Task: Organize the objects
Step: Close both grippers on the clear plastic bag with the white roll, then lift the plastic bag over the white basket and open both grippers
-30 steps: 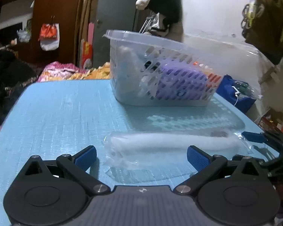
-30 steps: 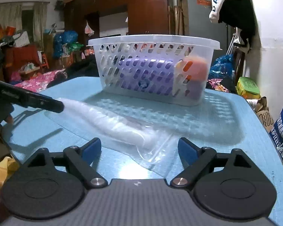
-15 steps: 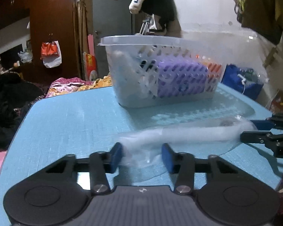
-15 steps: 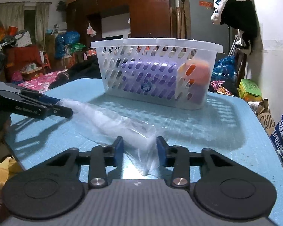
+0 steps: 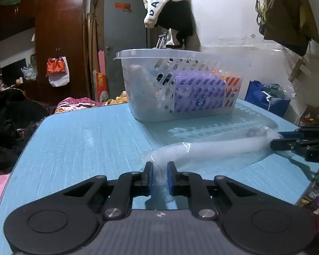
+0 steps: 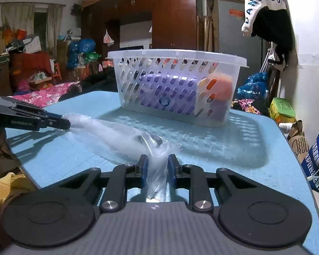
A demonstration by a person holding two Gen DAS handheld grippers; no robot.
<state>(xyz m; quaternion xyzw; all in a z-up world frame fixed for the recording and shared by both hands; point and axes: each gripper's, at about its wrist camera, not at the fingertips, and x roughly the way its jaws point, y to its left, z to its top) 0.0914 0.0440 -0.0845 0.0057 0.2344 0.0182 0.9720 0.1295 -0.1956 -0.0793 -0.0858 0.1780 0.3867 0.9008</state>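
One basket [image 5: 180, 85], one plastic-wrapped roll [image 5: 212, 146], perhaps three items inside

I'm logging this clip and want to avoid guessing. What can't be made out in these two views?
- What the white roll inside the clear bag is: wrinkled, glaring plastic blurs it in both views.
- Contents at the white basket's left end, left wrist view: the frosted wall hides them.
- The purple pack's label: too small behind the slots.
- Whether the roll is lifted off the blue table: unclear.
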